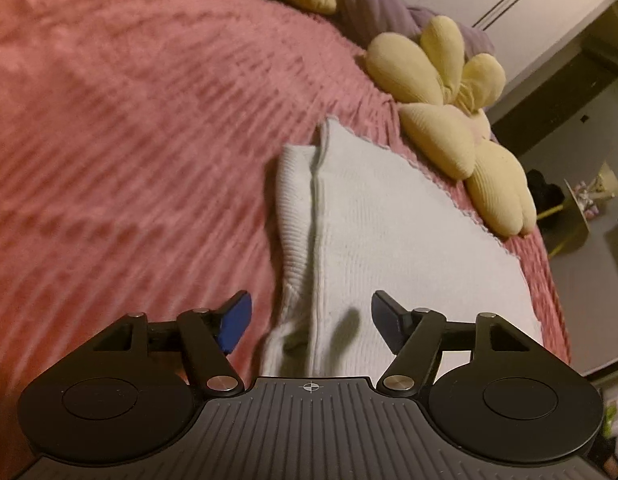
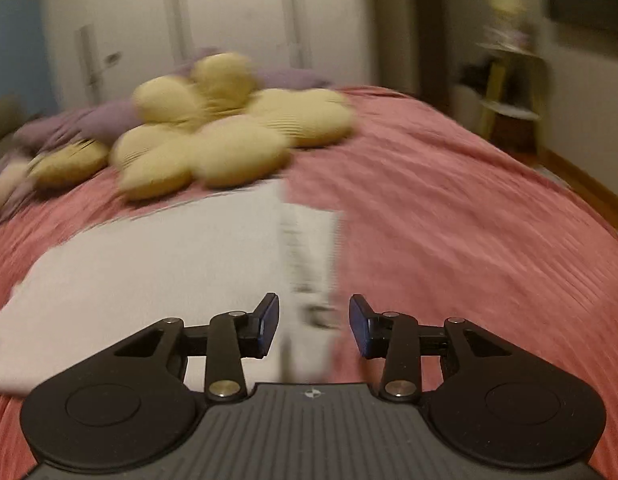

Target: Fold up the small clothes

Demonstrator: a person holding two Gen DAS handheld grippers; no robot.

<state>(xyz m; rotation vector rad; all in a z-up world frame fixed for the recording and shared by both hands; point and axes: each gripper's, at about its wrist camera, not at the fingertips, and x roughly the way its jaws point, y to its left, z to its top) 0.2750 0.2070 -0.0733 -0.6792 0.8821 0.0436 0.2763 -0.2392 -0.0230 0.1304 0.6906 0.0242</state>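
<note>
A small pale knit garment [image 1: 389,232] lies flat on the pink ribbed bedspread [image 1: 129,140], with a ribbed band folded along its left side. My left gripper [image 1: 311,322] is open above the garment's near edge, its blue pads either side of the band's seam. In the right wrist view the same garment [image 2: 169,260] lies ahead and to the left. My right gripper [image 2: 313,326] is open over the garment's right edge strip, holding nothing. That view is blurred.
A yellow flower-shaped cushion [image 1: 449,120] lies just beyond the garment; it also shows in the right wrist view [image 2: 225,132]. Purple bedding [image 1: 373,4] lies behind it. A small yellow-legged side table [image 2: 509,92] and white wardrobe doors [image 2: 189,20] stand past the bed.
</note>
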